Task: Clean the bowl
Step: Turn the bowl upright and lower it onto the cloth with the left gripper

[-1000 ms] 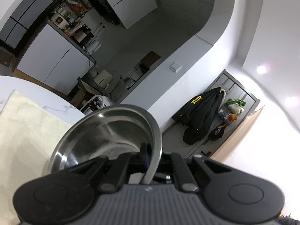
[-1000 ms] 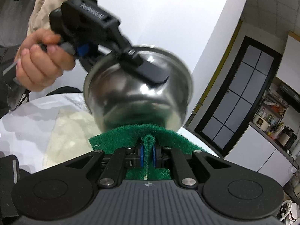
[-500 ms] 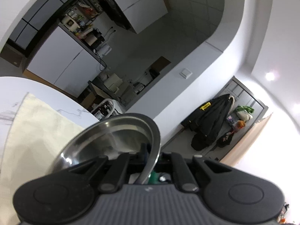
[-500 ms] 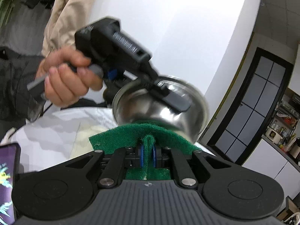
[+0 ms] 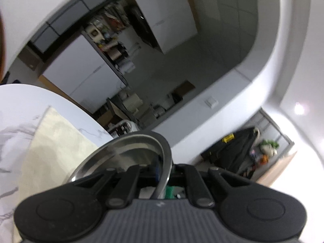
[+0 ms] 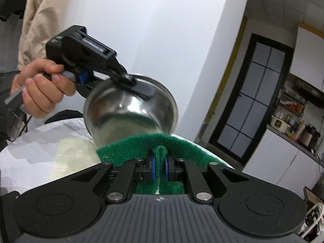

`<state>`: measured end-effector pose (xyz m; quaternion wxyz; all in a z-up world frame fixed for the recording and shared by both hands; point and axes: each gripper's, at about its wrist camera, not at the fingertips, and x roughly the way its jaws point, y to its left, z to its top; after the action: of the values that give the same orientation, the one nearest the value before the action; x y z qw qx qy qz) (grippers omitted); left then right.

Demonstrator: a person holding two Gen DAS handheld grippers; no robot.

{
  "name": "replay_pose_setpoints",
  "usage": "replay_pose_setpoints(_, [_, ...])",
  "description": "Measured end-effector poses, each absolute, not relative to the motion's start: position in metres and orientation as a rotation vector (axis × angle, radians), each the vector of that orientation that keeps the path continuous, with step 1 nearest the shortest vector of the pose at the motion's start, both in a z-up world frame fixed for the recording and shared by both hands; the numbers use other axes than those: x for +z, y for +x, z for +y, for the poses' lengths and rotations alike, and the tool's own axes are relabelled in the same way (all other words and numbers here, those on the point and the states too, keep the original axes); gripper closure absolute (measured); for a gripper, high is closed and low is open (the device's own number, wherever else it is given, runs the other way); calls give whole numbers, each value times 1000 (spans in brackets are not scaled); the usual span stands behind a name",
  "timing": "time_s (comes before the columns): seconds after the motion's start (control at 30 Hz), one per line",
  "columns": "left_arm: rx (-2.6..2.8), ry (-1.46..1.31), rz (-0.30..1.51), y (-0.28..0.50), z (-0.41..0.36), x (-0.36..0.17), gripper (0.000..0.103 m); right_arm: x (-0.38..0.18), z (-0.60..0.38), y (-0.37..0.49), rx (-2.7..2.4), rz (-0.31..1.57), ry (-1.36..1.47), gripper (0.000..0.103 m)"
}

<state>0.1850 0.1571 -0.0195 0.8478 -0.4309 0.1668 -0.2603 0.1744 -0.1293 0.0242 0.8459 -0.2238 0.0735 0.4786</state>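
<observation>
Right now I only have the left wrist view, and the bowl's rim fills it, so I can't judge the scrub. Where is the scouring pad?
Observer: The green scouring pad is pinched in the right gripper. Its front edge sits at the bowl's outer wall, below the rim; I can't confirm contact.
Operator: Is the bowl resting on the table?
Observer: No. The left gripper holds it by the rim, tilted, above the table and its cream mat.
</observation>
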Motion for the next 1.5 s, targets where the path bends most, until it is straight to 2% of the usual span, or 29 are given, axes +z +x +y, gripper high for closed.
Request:
replay_pose_setpoints(0.43, [-347,-876,261,172,178,-5,96,15,-145,198,888,254,-391,94])
replay_pose_setpoints(1.17, [-282,-765,275,190,160,1,95,0,-174,223,822,403,-332,94])
replay_pose_setpoints(1.5, [-308,-625,331,216,128,0,94,-11,-186,240,777,474,-283,94])
